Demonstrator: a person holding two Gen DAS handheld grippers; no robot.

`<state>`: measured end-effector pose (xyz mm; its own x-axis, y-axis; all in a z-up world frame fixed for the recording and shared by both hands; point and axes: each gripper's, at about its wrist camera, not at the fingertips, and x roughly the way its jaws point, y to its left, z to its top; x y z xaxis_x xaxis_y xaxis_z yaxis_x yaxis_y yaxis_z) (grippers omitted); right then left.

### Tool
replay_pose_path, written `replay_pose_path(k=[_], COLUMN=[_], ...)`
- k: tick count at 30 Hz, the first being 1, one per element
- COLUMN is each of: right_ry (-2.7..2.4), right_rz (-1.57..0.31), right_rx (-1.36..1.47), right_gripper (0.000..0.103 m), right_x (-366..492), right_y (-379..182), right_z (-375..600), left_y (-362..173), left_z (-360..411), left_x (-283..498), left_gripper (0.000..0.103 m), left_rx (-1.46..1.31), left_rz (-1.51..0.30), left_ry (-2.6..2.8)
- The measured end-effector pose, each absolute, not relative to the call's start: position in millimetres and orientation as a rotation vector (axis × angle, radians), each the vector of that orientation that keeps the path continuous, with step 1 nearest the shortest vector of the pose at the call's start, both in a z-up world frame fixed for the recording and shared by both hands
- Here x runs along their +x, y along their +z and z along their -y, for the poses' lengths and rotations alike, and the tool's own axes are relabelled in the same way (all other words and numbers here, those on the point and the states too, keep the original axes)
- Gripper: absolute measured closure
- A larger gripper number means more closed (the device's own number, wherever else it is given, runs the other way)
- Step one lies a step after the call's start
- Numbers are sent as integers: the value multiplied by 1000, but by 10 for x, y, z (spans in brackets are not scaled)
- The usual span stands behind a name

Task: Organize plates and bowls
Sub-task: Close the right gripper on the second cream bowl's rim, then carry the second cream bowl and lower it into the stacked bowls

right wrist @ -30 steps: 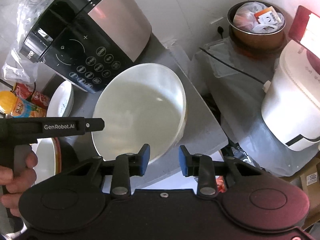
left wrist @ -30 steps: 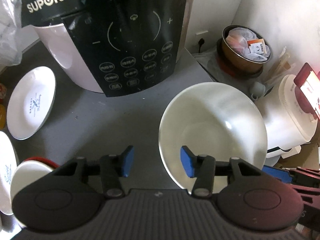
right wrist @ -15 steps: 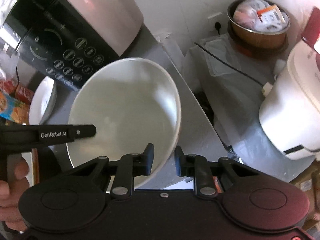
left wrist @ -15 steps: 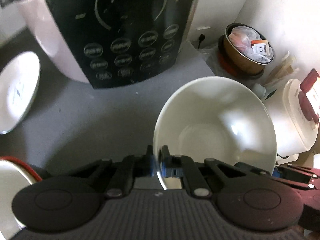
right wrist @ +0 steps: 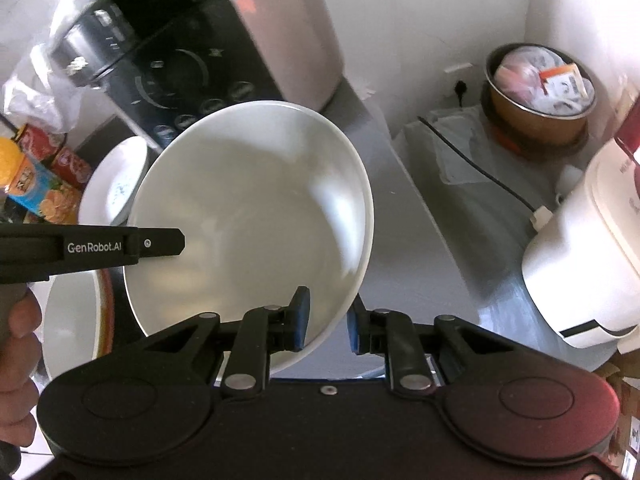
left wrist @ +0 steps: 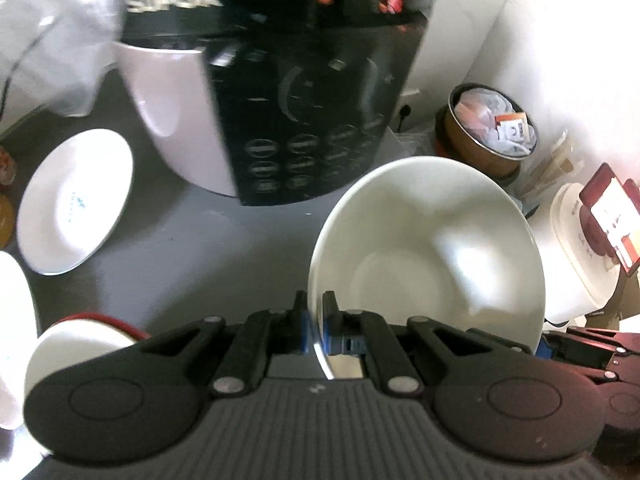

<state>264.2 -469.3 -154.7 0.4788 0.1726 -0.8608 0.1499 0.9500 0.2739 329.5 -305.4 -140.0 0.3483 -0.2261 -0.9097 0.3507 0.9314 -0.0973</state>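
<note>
The large bowl clamped at its rim in the left gripper looks like glazed white ceramic, smooth and glossy with soft highlights; the gripper body is matt black plastic with blue pads. Ahead of it, the cooker has a glossy black control panel and a smooth, satin pale shell, standing on a matt grey worktop. Ahead and right, the pot appears to be brushed metal, holding crinkled paper or plastic wrappers.

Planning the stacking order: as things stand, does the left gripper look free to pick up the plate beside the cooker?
Probably not: the left gripper is shut on the big white bowl; the plate itself lies unobstructed.
</note>
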Motion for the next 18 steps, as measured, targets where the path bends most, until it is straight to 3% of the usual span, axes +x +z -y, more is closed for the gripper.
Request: replay_pose_path(k=[18], right_ry=[79], right_rz=[-1010], right_rx=[279], right_gripper=[83], right_x=[2559], right_y=[-1084], right_z=[4082], left_y=[-919], left_z=[2180], left_x=[3122], left_gripper=[98], left_rx=[7], left_rz=[-1085], left_ry=[-359])
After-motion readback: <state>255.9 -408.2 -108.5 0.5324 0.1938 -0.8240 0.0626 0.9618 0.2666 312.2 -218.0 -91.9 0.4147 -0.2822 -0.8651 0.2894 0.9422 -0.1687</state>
